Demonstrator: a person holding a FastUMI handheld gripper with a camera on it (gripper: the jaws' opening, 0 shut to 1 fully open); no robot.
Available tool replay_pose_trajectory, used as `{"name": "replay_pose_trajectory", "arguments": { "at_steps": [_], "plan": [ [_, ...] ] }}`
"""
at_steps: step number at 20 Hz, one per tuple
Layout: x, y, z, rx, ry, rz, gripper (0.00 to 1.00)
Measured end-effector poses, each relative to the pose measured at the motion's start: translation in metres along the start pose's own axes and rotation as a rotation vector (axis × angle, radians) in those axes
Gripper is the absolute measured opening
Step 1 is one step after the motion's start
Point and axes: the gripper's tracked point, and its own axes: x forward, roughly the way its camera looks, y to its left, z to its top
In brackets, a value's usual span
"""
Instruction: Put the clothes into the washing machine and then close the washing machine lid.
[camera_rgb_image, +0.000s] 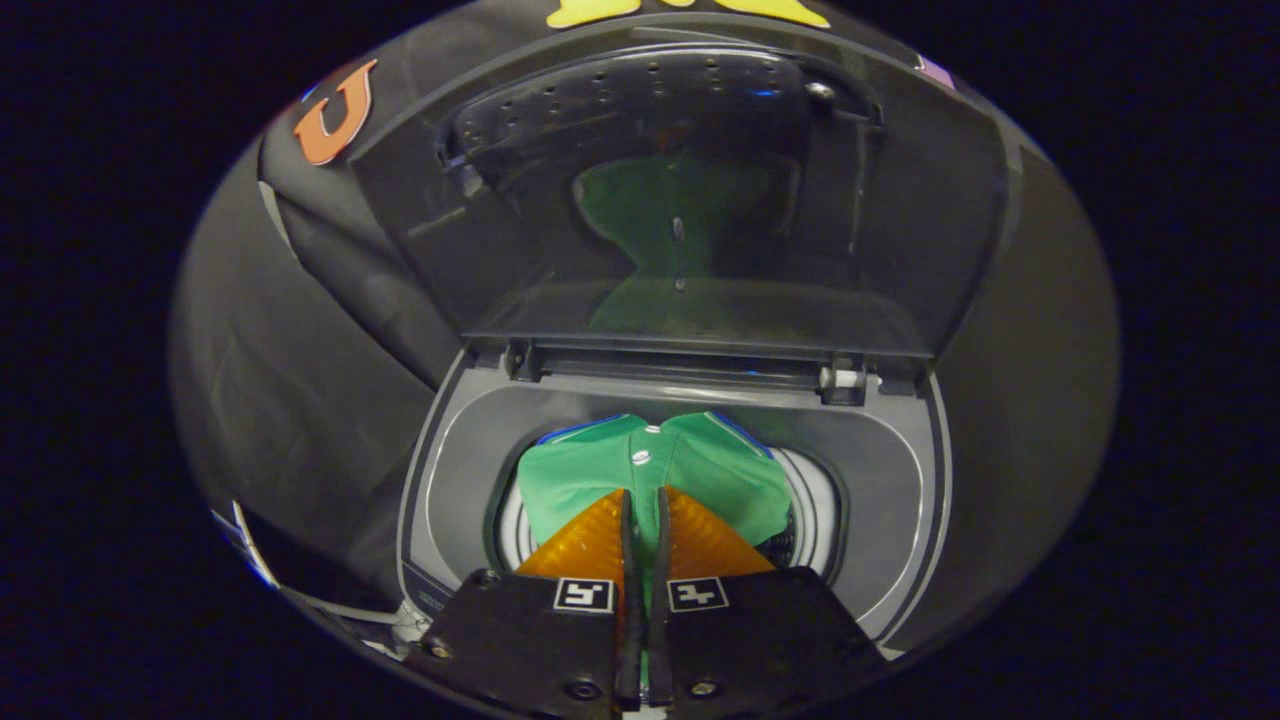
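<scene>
Gripper view: the tongs (640, 520) are seen clamped on a green cloth garment (640, 470), its lower part hidden inside the grey washing machine drum (820, 510) beneath the raised dark lid (700, 200).

1 washing machine (690, 400), top-loader. 1 lid (900, 230), hinged at the back, stood up open. 1 round drum opening (815, 510). 1 green garment (600, 470) in that opening, w/ 1 small pale button (641, 457) showing on it. 1 pair of tongs (641, 520): 2 fingers, pinched close on a fold of the green garment.
</scene>
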Motion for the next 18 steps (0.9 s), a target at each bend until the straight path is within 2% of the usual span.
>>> {"name": "replay_pose_trajectory", "arguments": {
  "at_steps": [7,9,11,13,15,18],
  "plan": [
    [0.004,-0.008,-0.001,0.025,0.009,-0.014,0.07],
    [0.009,-0.008,-0.013,0.046,0.065,-0.012,0.11],
    [0.009,-0.012,-0.018,0.048,0.099,-0.027,0.45],
    [0.006,-0.019,-0.008,0.03,0.055,-0.056,0.8],
    [0.003,-0.013,-0.007,-0.005,0.049,-0.044,0.76],
    [-0.006,-0.008,-0.003,-0.049,0.02,-0.034,0.77]
  ]
}}
